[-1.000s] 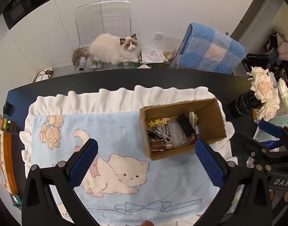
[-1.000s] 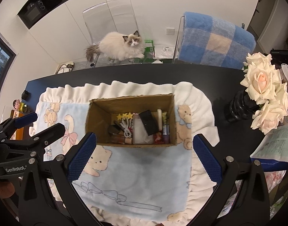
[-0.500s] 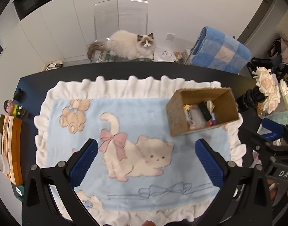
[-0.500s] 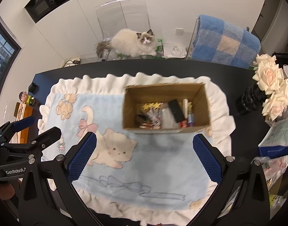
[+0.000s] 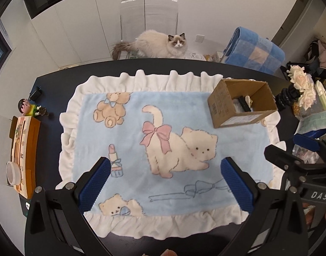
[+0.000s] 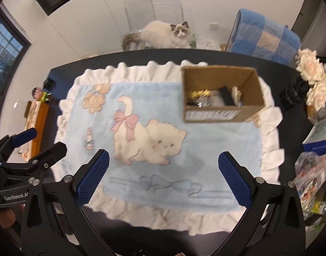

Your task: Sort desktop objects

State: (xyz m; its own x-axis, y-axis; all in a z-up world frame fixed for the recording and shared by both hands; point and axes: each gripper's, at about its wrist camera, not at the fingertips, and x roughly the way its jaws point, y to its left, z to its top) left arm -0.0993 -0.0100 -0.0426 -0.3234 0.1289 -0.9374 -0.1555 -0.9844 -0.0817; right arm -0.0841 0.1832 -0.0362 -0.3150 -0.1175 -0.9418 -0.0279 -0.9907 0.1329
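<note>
1. Black table (image 5: 56,81) under a blue blanket (image 5: 128,111); cat (image 5: 160,43) on a chair beyond.
2. Box (image 6: 222,93) ahead-right of both tongs, left (image 5: 165,183) and right (image 6: 163,179), spread wide, empty.
3. Right view alone shows yellow stars (image 6: 200,93) inside the box.

Black jaws, blue textured pads (image 5: 94,183), silver screws

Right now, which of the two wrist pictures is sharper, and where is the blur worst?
Left wrist view: crisp, though the fisheye bows the table edge. Right wrist view: smeared throughout, worst on the cardboard box label and the blanket print; its own gripper's fingers are sharp.
</note>
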